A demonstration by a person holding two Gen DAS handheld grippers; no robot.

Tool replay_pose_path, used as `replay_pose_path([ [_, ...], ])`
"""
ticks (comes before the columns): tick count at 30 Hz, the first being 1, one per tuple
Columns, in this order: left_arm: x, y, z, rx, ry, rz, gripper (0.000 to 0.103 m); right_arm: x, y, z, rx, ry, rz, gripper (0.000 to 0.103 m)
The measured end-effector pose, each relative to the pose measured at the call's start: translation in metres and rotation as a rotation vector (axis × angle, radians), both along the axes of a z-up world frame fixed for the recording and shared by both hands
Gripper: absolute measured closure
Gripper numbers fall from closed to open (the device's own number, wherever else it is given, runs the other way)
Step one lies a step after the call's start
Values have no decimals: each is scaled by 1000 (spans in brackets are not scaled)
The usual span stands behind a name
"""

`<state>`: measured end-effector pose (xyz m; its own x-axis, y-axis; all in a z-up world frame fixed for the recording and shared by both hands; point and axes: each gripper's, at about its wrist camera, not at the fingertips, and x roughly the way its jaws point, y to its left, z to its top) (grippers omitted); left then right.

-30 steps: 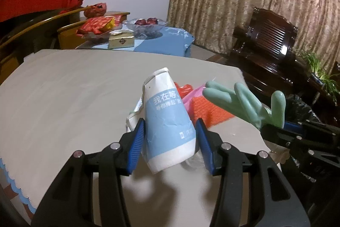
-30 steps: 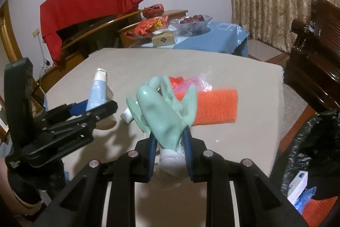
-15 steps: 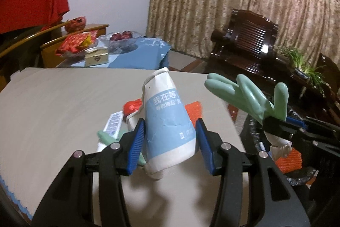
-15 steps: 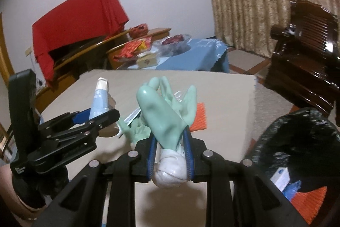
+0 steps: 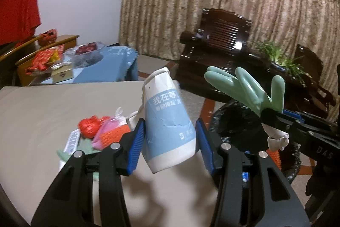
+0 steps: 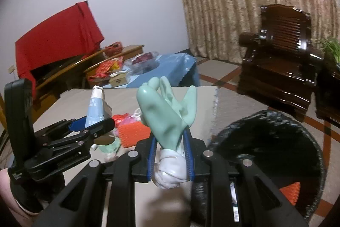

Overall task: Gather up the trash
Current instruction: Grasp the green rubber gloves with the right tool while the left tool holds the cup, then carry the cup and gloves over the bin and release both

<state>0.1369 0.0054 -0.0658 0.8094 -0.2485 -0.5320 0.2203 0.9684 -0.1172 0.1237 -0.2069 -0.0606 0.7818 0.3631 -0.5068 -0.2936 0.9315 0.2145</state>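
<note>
Beside the black bin bag [image 6: 265,142], left gripper [image 5: 170,137] jaws pinch a light, crushable paper cup [image 5: 170,124] at mid-body; right gripper [image 6: 170,154] jaws clamp a limp rubber glove [image 6: 167,112] at its cuff.

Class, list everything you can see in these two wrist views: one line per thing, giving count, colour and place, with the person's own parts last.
paper cup: one, blue and white, between the left gripper's pads
rubber glove: one, pale green, clamped in the right gripper
bin bag: one, black, open beside the table
table: one, beige cover
orange mesh: one, on the table
red wrapper: one, on the table
armchair: one, dark wood, by the curtain
curtain: one, beige
left gripper: black, blue pads
right gripper: black, blue pads
</note>
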Motion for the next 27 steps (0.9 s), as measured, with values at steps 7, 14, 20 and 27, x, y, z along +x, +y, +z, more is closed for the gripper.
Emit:
replay_pose_path([
  [7, 10, -52, 2, 3, -21, -115, 56, -3, -54, -4, -17, 7, -120, 79],
  [14, 23, -104, -8, -13, -21, -210, 56, 3, -97, -14, -37, 30, -219, 79],
  [20, 37, -135, -22, -30, 4, -271, 56, 7, -126, -27, -44, 58, -279, 79],
  [27, 51, -172, -42, -68, 51, -372, 43, 8, -155, -39, -79, 88, -373, 55],
])
